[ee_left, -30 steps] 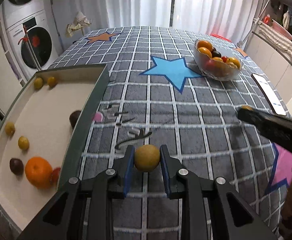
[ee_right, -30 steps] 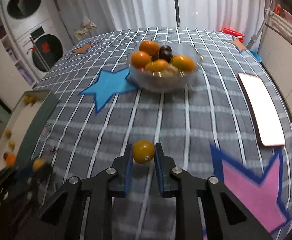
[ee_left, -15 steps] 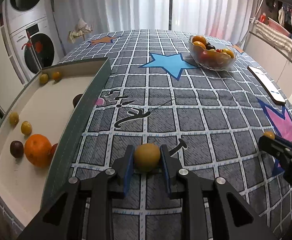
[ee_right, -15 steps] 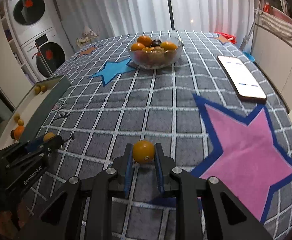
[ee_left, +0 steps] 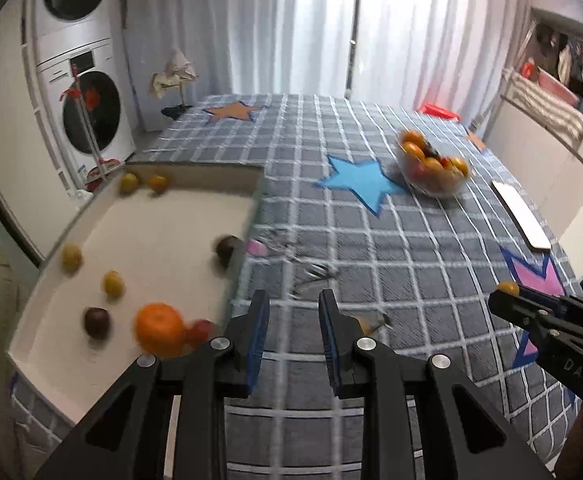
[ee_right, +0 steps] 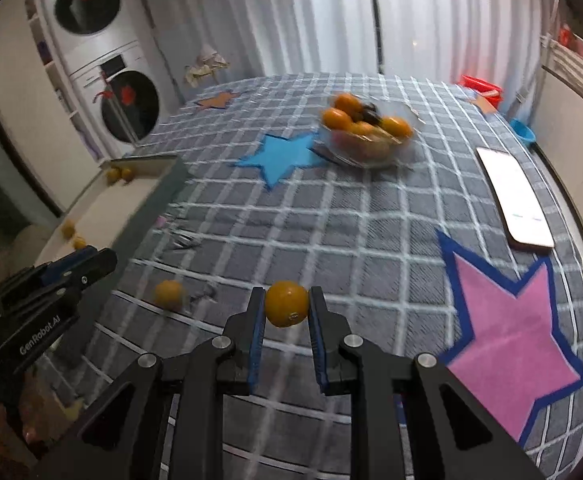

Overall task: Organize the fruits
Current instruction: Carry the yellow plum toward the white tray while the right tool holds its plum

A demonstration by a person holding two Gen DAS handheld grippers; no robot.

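carrying in right claw point(ee_right: 286, 300): we clamp a small orange point(ee_right: 286, 309) over the cloth point(ee_right: 331, 232).
left claw point(ee_left: 290, 304): jaws slightly apart, nothing between them.
loose fruit point(ee_right: 169, 294): lies on the cloth beside our left claw, outside the tray point(ee_left: 163, 232).
bowl point(ee_left: 431, 188): far side, more fruit in it.
risk: we judge the loose fruit may roll off the edge if we nudge it.
risk: both claws are near each other, so we could collide and knock the orange free.
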